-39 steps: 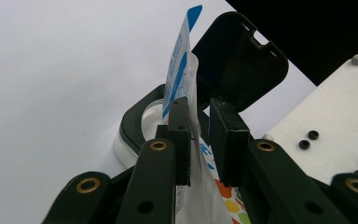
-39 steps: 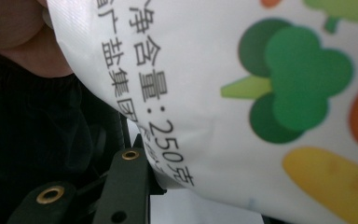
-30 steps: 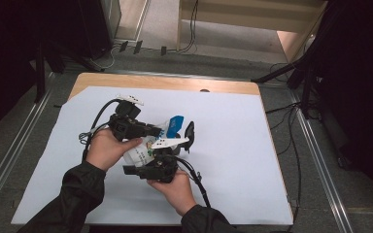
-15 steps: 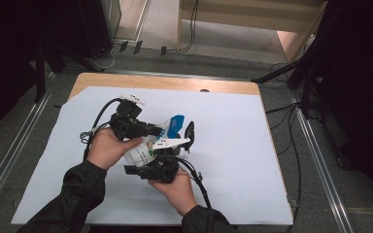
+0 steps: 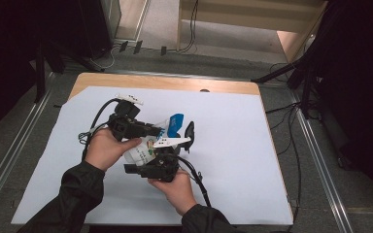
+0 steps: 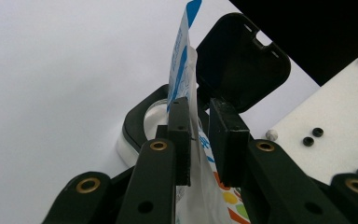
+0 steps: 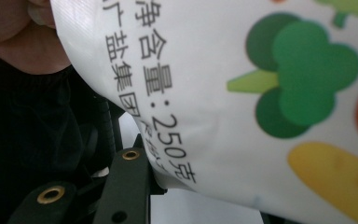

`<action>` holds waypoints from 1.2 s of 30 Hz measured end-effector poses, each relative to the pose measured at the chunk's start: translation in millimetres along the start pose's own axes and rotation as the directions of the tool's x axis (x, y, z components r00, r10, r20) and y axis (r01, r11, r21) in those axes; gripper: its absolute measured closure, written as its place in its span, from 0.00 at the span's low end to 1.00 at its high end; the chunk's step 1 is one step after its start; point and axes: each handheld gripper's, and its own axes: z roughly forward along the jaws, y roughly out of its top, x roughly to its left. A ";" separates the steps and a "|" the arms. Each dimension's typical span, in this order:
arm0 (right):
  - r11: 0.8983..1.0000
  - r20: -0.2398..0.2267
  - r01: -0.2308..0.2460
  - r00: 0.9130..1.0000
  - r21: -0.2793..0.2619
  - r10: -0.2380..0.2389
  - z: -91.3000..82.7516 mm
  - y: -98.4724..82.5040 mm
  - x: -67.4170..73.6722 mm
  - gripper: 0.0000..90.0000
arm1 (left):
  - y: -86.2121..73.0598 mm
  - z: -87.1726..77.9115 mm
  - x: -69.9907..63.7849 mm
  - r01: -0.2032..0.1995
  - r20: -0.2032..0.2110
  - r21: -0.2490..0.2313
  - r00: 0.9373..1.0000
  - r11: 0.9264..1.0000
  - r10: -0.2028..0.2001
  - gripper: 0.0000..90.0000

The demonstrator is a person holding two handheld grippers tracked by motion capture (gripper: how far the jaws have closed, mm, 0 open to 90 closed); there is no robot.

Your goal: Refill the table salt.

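Near the middle of the surface, covered by a white sheet, the person holds a printed bag between both tools; the bag is lifted, not lying flat. The left tool is narrow, its jaws pinching the bag's top part, where the blue edge stands up above them. Just behind the bag stands a small white container with a black flip lid open and leaning back. The right tool is under the lower part of the bag; in the right gripper view the bag fills the space above one black jaw, but I cannot tell if this tool is closed on it. The bag's long axis runs from the right tool up toward the container, so I judge the left tool is nearer to the opening; a pour would go that way.
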 end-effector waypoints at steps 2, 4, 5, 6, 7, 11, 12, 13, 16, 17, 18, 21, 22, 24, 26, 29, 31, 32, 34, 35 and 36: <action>1.000 -0.001 0.001 1.000 -0.001 -0.001 0.4 0.1 -0.5 0.74 | -0.4 -0.4 -0.3 -0.001 -0.007 0.001 1.000 1.000 0.001 0.89; 1.000 0.000 0.001 1.000 0.001 -0.001 1.3 0.2 -0.4 0.74 | -0.6 -0.1 -0.2 0.001 -0.015 0.007 1.000 1.000 0.000 0.90; 1.000 0.005 0.005 1.000 0.006 -0.005 2.0 0.4 0.4 0.74 | -0.8 0.2 -0.2 0.000 -0.016 0.007 1.000 1.000 0.000 0.90; 1.000 0.010 0.008 1.000 0.009 -0.008 2.4 0.5 1.2 0.73 | -0.9 0.3 -0.8 0.000 -0.020 0.008 1.000 1.000 0.000 0.91; 1.000 0.014 0.014 1.000 0.014 -0.014 2.7 0.8 2.0 0.73 | -0.9 0.1 -1.2 0.000 -0.022 0.004 1.000 1.000 0.000 0.92; 1.000 0.023 0.026 0.999 0.015 -0.027 2.1 2.7 4.0 0.72 | -0.1 -1.8 -2.8 -0.004 -0.030 -0.005 1.000 1.000 0.004 0.92; 0.999 0.027 0.028 0.999 0.017 -0.029 2.0 3.1 4.8 0.71 | 0.1 -2.3 -3.2 -0.003 -0.030 -0.007 1.000 1.000 0.003 0.92; 0.999 0.029 0.030 0.999 0.019 -0.031 2.2 3.6 5.7 0.70 | 0.2 -2.5 -3.4 -0.002 -0.029 -0.006 1.000 1.000 0.001 0.92; 1.000 0.024 0.025 0.999 0.016 -0.026 3.1 4.4 5.7 0.72 | 0.9 -2.4 -4.6 -0.007 -0.038 -0.003 0.999 1.000 0.007 0.93; 1.000 0.016 0.021 1.000 0.017 -0.021 3.5 4.8 5.2 0.72 | 1.1 -2.0 -4.6 -0.006 -0.040 -0.003 0.999 1.000 0.006 0.93; 1.000 0.013 0.019 1.000 0.015 -0.019 3.6 4.9 4.9 0.72 | 1.3 -1.7 -4.0 -0.003 -0.032 0.001 0.999 1.000 0.003 0.92; 1.000 0.007 0.011 1.000 0.014 -0.011 3.5 4.5 4.0 0.72 | 1.6 0.0 -3.2 0.001 -0.031 0.004 1.000 1.000 -0.001 0.93; 1.000 0.008 0.007 1.000 0.013 -0.007 3.4 4.3 3.4 0.72 | 1.8 0.7 -2.8 0.000 -0.032 0.007 0.999 1.000 0.001 0.92; 1.000 0.001 -0.001 1.000 0.010 0.001 3.4 3.7 1.9 0.72 | 2.1 2.6 -1.9 -0.001 -0.030 0.011 1.000 1.000 0.002 0.92; 1.000 0.003 -0.006 1.000 0.009 0.006 3.1 2.8 0.8 0.72 | 2.1 4.0 -1.8 0.004 -0.028 0.010 1.000 1.000 -0.004 0.93; 1.000 0.006 -0.008 1.000 0.005 0.008 2.7 2.0 -0.4 0.72 | 2.7 5.4 -1.2 -0.003 -0.022 0.016 1.000 1.000 0.003 0.93; 1.000 0.008 -0.012 1.000 0.004 0.012 2.0 1.7 -0.7 0.72 | 3.4 6.2 -1.7 -0.004 -0.023 0.016 1.000 1.000 0.004 0.93; 1.000 0.008 -0.010 1.000 0.002 0.010 1.7 1.5 -0.9 0.72 | 3.6 6.3 -2.2 -0.004 -0.023 0.017 1.000 1.000 0.004 0.93; 1.000 0.009 -0.009 1.000 0.001 0.009 1.1 1.5 -1.1 0.72 | 4.1 6.9 -2.3 -0.008 -0.022 0.016 1.000 1.000 0.008 0.93; 1.000 0.010 -0.008 1.000 -0.001 0.008 0.9 1.5 -1.5 0.72 | 4.1 7.2 -2.3 -0.009 -0.021 0.016 1.000 1.000 0.009 0.93; 1.000 0.011 -0.009 1.000 -0.001 0.009 0.9 1.4 -1.7 0.72 | 4.3 7.5 -2.2 -0.013 -0.023 0.017 1.000 1.000 0.013 0.92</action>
